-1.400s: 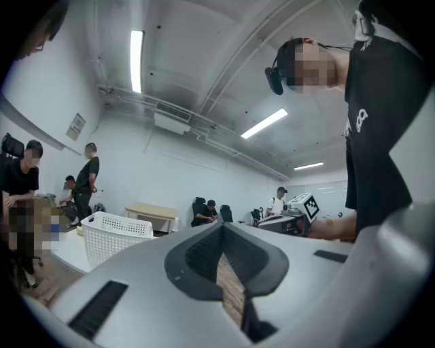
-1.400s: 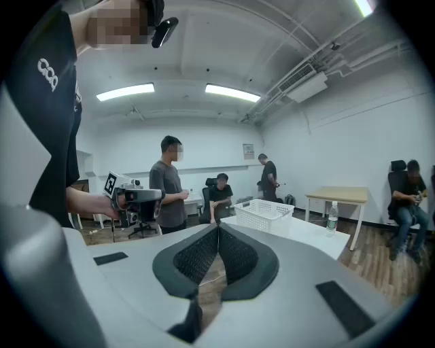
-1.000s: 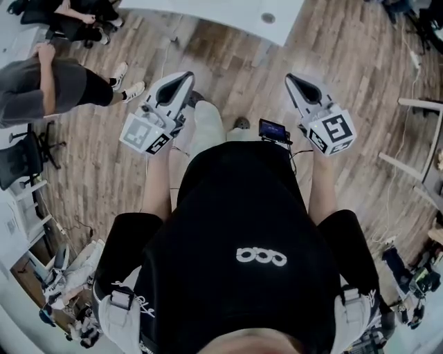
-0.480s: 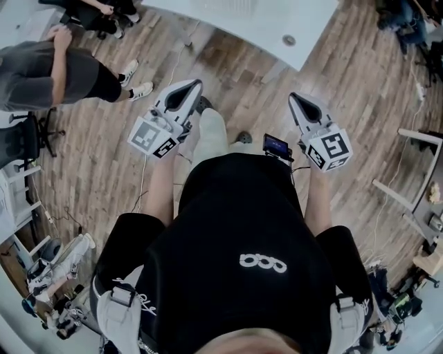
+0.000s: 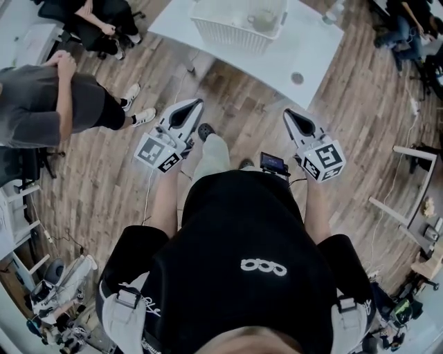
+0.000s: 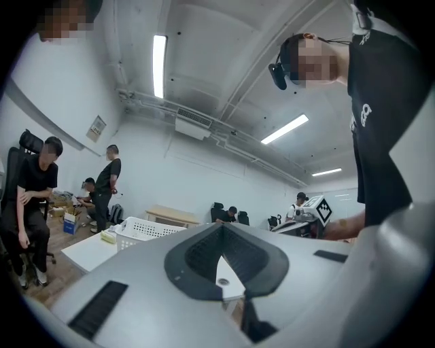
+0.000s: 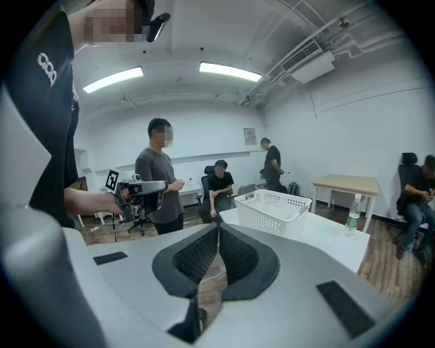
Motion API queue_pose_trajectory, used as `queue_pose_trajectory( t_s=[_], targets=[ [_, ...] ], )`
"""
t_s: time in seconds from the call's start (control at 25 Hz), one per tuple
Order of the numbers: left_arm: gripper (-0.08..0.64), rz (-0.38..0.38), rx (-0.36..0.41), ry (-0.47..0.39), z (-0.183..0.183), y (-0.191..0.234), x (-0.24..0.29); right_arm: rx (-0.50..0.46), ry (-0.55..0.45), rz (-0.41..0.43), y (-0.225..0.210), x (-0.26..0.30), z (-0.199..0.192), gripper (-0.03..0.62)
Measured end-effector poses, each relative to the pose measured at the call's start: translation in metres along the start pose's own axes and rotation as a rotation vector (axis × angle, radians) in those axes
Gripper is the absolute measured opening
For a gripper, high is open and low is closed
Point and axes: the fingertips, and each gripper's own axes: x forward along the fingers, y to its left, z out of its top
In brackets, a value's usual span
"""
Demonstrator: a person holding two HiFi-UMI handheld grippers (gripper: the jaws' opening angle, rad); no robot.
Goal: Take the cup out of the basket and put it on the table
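Left gripper (image 5: 196,104) and right gripper (image 5: 288,113), both pinched closed and empty, are over bare wooden floor (image 5: 242,104). The cup (image 5: 262,21) sits inside a white basket (image 5: 232,31) towards the tabletop's (image 5: 311,59) left edge. A bottle (image 5: 333,12) stands by the right edge.

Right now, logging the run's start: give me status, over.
Left gripper and right gripper shut, empty, short of the table. Cup in the basket, untouched. Open floor ahead, nothing in the way.
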Motion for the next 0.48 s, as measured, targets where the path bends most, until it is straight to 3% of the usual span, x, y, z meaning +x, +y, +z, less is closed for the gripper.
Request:
queue_pose_trajectory(
  t_s=[0.24, 0.48],
  targets=[
    [0.008, -0.048, -0.012, -0.015, 0.022, 0.071, 0.018, -0.006, 0.001, -0.004, -0.022, 0.079, 0.039, 0.026],
    [0.008, -0.113, -0.018, 0.014, 0.031, 0.112, 0.028, 0.040, -0.027, -0.028, -0.033, 0.131, 0.063, 0.026]
  ],
)
